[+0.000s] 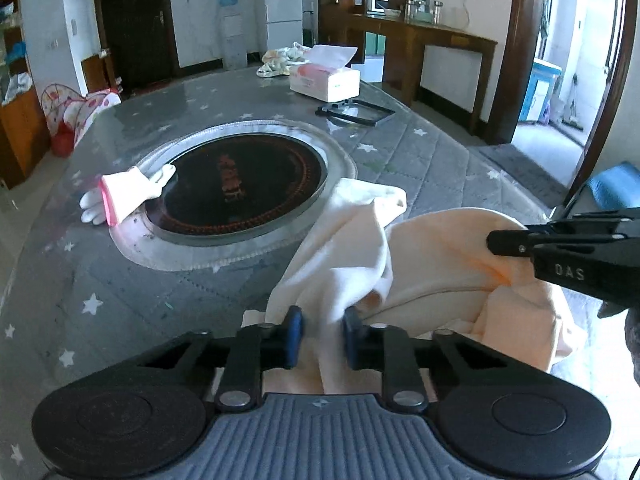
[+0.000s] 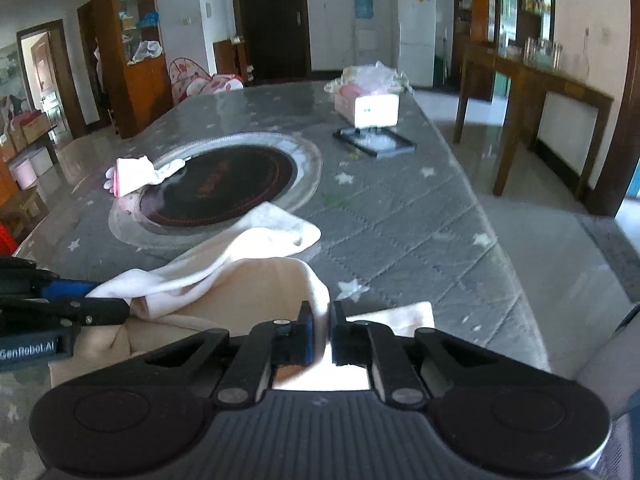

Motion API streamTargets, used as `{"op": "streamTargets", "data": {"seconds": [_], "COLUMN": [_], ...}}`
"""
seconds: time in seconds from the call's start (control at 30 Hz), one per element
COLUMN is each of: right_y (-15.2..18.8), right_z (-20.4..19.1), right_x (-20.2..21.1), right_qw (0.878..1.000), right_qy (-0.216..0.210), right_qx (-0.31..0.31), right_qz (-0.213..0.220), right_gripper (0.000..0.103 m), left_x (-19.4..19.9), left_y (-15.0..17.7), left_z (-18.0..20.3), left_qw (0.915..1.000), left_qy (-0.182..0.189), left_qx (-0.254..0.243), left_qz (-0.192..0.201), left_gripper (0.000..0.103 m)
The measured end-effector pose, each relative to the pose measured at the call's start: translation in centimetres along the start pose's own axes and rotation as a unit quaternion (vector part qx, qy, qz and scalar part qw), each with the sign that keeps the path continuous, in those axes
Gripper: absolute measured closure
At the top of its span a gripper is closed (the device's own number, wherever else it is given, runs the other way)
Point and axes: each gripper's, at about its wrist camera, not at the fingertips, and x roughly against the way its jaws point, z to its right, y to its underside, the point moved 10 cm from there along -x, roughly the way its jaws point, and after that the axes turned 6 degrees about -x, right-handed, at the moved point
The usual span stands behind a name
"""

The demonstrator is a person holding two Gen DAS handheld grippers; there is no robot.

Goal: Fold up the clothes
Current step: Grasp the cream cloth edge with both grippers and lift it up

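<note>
Grey quilted cover with white stars lies over the desk (image 1: pixel 420 152), under a clear sheet. Toward the left edge, a folded white-and-pink garment (image 1: pixel 120 194) rests partly on the rim of the round black hob (image 1: pixel 240 184) set in the desk's middle. Just right of the hob, the cream garment (image 1: pixel 352 240) lies rumpled at the near edge, one pale end reaching the hob's rim.

Left tool (image 1: pixel 322 334): blue pads pinched on a fold of the cream garment, cloth running up between them. In the right wrist view it enters from the left and grips the garment's left side (image 2: pixel 100 308).

Right tool (image 2: pixel 320 332): fingers drawn close on a bunched edge of the same cloth, held between them. In the left wrist view it comes in from the right (image 1: pixel 508 248), clamped on the peach-tinted part.

Toward the far right corner: a tissue pack (image 1: pixel 324 80), a black frame (image 1: pixel 356 112) just in front of it, and a bundle of patterned cloth (image 1: pixel 280 58) behind.
</note>
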Motion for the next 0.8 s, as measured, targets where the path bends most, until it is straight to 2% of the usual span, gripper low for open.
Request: {"op": "streamTargets", "data": {"seconds": [0.23, 0.5, 0.63, 0.8], "right_y": [-2.5, -6.8, -9.4, -12.5], "right_z": [0.1, -0.5, -0.7, -0.9], "right_x": [2.5, 6.2, 8.5, 11.3], "right_qw": [0.999, 0.993, 0.988, 0.98], "right_qy": [0.014, 0.016, 0.016, 0.015], "right_qx": [0.011, 0.012, 0.008, 0.003], "right_qz": [0.047, 0.113, 0.152, 0.2], "right_gripper": [0.097, 0.097, 0.097, 0.097], "left_x": [1.9, 4.2, 6.8, 11.9], "left_y": [-0.9, -2.1, -3.9, -6.6], "left_z": [-1.8, -5.2, -7.4, -10.2], "left_qw": [0.9994, 0.9964, 0.9917, 0.9814], "left_qy": [-0.015, -0.037, -0.058, -0.089], "left_qx": [0.015, 0.053, 0.071, 0.086], "left_qz": [0.027, 0.055, 0.089, 0.146], "left_gripper": [0.098, 0.1, 0.101, 0.101]}}
